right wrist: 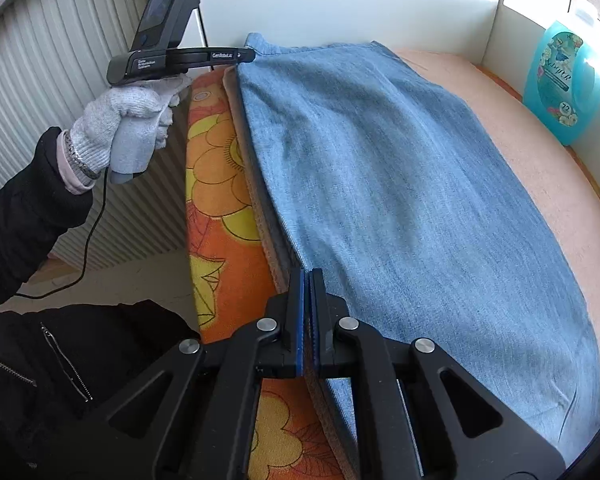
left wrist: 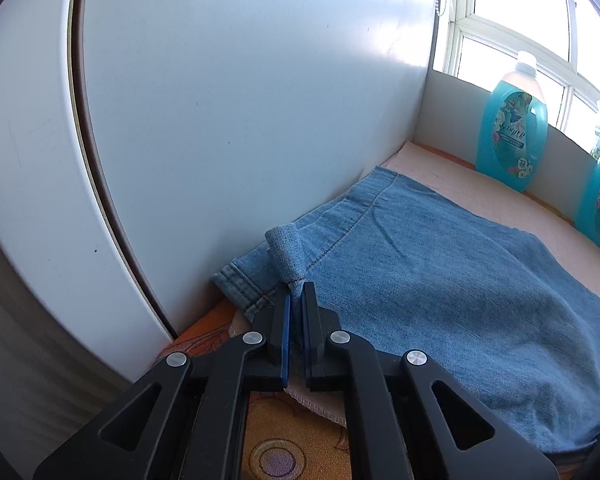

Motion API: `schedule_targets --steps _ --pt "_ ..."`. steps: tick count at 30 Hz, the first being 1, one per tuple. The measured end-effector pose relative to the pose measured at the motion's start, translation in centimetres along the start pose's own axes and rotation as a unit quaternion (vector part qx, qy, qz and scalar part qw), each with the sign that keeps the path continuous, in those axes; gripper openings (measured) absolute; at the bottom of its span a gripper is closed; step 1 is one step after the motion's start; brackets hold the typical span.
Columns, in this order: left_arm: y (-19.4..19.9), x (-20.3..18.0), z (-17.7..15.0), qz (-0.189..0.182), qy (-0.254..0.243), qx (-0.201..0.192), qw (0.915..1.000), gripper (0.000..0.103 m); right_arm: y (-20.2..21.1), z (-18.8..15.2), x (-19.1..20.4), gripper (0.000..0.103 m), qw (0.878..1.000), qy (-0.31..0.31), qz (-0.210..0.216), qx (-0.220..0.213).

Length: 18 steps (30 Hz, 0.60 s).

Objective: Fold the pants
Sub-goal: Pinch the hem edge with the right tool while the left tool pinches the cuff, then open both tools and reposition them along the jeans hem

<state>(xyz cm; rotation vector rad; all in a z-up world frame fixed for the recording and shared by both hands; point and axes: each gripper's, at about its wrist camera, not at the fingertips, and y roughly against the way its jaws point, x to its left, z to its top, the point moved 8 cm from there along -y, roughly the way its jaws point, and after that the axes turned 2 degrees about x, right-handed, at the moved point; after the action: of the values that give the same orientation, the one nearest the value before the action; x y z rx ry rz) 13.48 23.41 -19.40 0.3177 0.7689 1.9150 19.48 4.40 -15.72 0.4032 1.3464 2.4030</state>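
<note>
Pinching pants (left wrist: 440, 272) edge, both grippers closed

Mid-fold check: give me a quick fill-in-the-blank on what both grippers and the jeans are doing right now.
1. The left gripper pinches a raised fold of the ____ denim pants.
2. The right gripper is shut on the pants' ____.
3. The turquoise softener bottle stands below the ____.

Answers: blue; edge; window
</note>
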Motion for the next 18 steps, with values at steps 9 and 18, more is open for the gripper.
schedule_targets --steps 9,18 --pt "1.4 0.5 0.4 0.012 0.001 -0.028 0.9995 0.022 2.3 1.5 0.3 0.023 0.999 -0.005 0.030 -0.014" --pt "8.5 1.9 -1.9 -0.047 0.027 -0.046 0.9974 0.022 2.2 9.9 2.6 0.024 0.996 0.039 0.041 -0.066"
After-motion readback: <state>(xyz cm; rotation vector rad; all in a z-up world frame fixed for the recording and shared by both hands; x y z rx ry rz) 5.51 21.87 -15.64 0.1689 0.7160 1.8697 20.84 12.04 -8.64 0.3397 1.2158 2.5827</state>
